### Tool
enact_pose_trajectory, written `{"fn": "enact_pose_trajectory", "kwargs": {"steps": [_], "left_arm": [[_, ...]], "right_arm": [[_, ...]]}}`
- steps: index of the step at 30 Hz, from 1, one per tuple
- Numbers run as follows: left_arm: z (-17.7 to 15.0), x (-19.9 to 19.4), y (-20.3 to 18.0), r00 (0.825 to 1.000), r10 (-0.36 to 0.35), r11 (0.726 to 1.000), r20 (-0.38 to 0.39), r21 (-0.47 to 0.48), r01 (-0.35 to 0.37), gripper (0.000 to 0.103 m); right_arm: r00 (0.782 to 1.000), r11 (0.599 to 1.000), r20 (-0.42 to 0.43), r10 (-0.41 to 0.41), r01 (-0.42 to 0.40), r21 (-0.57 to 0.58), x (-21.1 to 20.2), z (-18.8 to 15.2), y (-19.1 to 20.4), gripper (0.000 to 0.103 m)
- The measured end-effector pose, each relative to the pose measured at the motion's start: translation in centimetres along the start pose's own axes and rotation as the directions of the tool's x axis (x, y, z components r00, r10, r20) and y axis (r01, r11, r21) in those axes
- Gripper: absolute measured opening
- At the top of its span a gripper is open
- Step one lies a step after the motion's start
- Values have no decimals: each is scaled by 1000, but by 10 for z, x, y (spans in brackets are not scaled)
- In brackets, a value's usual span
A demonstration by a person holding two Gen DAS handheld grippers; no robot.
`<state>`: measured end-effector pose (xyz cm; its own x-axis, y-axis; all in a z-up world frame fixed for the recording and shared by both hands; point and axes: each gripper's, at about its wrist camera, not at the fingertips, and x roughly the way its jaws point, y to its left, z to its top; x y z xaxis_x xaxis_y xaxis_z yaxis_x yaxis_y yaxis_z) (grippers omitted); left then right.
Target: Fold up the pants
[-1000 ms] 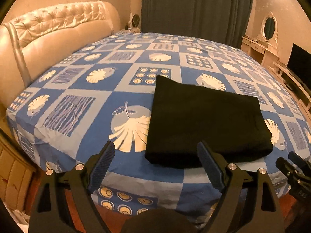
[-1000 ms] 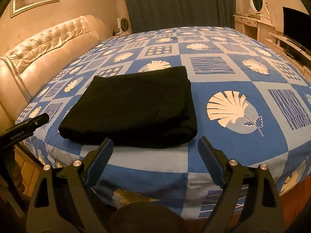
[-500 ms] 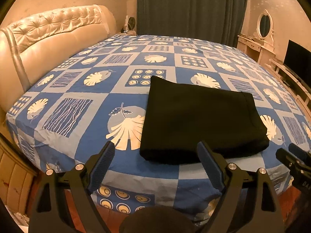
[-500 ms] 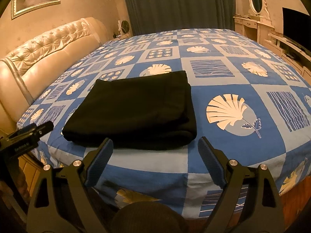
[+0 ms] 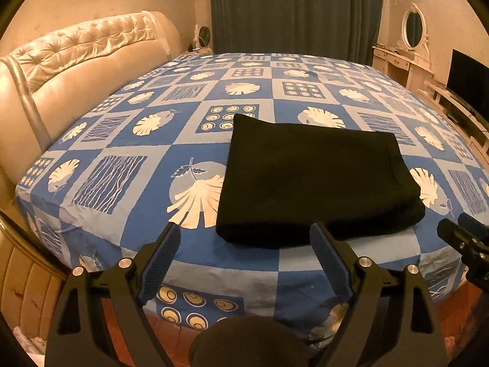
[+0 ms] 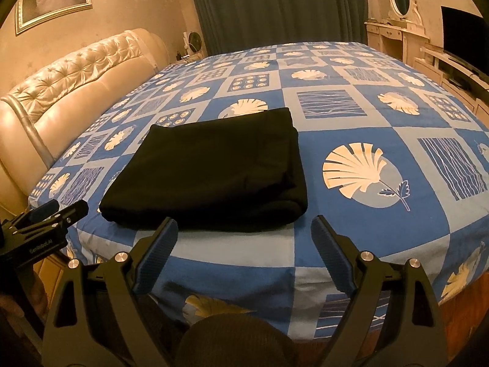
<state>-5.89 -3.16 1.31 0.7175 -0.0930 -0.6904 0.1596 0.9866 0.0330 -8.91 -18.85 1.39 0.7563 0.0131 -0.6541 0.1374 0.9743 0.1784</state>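
The black pants (image 5: 314, 180) lie folded into a flat rectangle near the front edge of the bed; they also show in the right wrist view (image 6: 211, 171). My left gripper (image 5: 244, 238) is open and empty, held off the bed's front edge, just short of the fold's near left corner. My right gripper (image 6: 244, 232) is open and empty, held off the edge just short of the fold's near right corner. Neither touches the pants. The right gripper's tip shows at the right edge of the left wrist view (image 5: 464, 238), and the left gripper shows at the left of the right wrist view (image 6: 45, 220).
The bed has a blue and white patterned sheet (image 5: 128, 153) and a cream tufted headboard (image 5: 76, 58) on the left. Dark curtains (image 5: 293, 9) hang behind. A white dresser with an oval mirror (image 5: 412, 27) and a TV (image 5: 469, 76) stand at the right.
Both grippers have pulled back and risen a little from the bed edge. The folded pants have not moved.
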Motion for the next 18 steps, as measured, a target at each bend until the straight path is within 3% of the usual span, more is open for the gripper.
{"fn": "enact_pose_trajectory", "kwargs": {"steps": [7,18], "left_arm": [[2,5,1,999,-26,1000,-48,-14,25,85],[2,6,2,999,-24,1000,-48,-16,23,85]], "right_arm": [[1000,1000,-8,-4,4,2,1,-3,-1,89],[1000,1000,-8,-5,5,4,1,-4,1,89]]}}
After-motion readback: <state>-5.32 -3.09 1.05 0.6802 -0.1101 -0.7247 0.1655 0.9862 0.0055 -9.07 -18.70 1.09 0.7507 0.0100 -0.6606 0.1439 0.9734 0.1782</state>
